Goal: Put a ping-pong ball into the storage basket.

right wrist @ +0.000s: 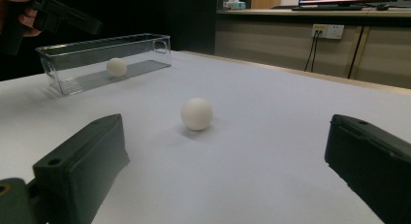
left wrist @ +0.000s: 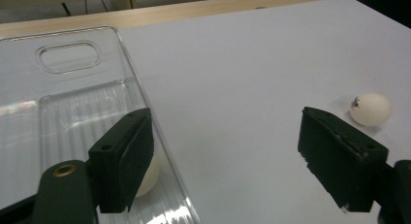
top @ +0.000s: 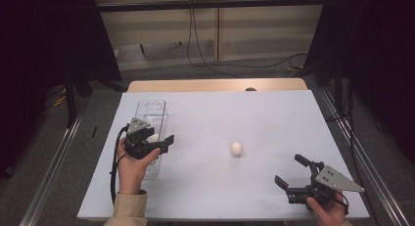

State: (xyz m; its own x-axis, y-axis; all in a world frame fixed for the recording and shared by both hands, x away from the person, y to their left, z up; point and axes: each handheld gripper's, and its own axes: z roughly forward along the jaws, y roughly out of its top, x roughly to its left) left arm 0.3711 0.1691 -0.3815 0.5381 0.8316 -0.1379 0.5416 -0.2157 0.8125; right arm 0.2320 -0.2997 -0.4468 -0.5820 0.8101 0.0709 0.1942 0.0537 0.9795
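Left tool (top: 155, 143) over clear plastic tray (top: 152, 113) near left edge of worktop (top: 274, 113) — jaws wide apart, nothing between pads. One white egg (right wrist: 117, 67) lies inside tray, just below left tool's jaw, partly hidden in left gripper view. Second egg (top: 237, 148) sits loose on bare worktop, about mid-surface, well apart from tray. Right tool (top: 293, 173) low at near right corner — jaws spread, empty, aimed toward loose egg. Tray long, narrow, handle slot at far end.
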